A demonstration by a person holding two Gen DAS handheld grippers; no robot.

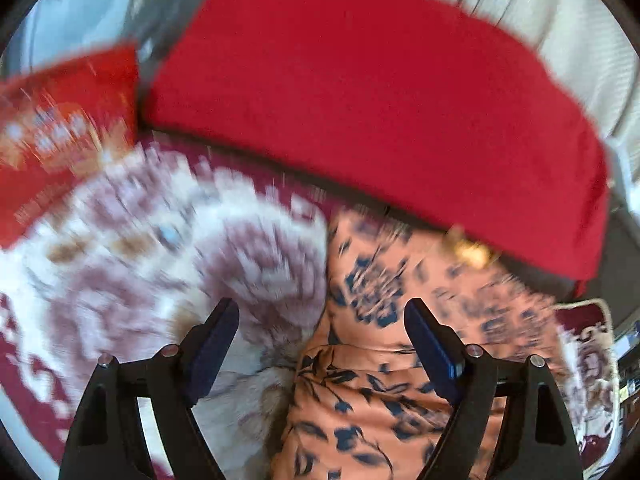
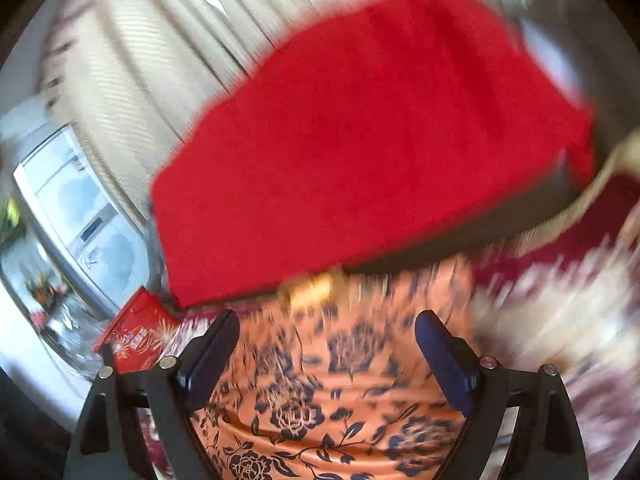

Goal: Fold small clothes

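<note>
The orange floral garment (image 1: 384,380) lies on the patterned blanket (image 1: 132,264), in front of the red cushion (image 1: 360,100). Left gripper (image 1: 322,312) and right gripper (image 2: 326,324) hang above it, jaws apart and empty (probably clear of a finished fold).

The left gripper (image 1: 322,312) stands with its jaws spread wide, nothing pressed between the two blue pads (image 1: 430,346). Its black fingers splay outward from the base and point downward at a slant. The right gripper (image 2: 326,326) is likewise wide apart, its pads (image 2: 442,354) gripping nothing, and it points less steeply. Both views are smeared by motion blur.
</note>
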